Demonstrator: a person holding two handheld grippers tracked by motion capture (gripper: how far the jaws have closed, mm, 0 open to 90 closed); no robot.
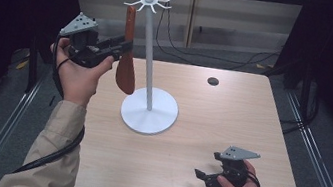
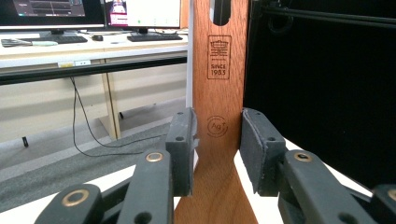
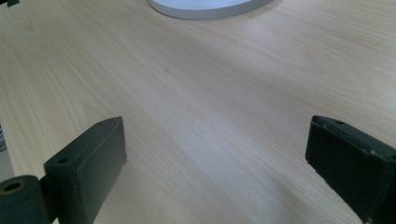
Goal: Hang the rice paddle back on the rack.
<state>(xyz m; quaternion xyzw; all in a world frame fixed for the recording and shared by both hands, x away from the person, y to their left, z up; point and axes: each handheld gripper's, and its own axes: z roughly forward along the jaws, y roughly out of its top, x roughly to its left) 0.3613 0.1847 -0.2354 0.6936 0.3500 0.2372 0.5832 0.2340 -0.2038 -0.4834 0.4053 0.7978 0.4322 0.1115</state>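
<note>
With our left tongs [image 1: 120,48] clamped on the flat reddish-brown wooden spatula [image 1: 127,59] left of the white hook-topped stand [image 1: 152,61], we judged its hole needed lining up squarely with a hook, while our right tongs [image 1: 208,177] rested wide open near us.

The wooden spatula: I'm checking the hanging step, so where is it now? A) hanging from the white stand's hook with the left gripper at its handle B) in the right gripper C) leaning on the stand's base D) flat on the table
A: the wooden spatula hangs from the white stand, its handle between the left gripper jaws.
</note>
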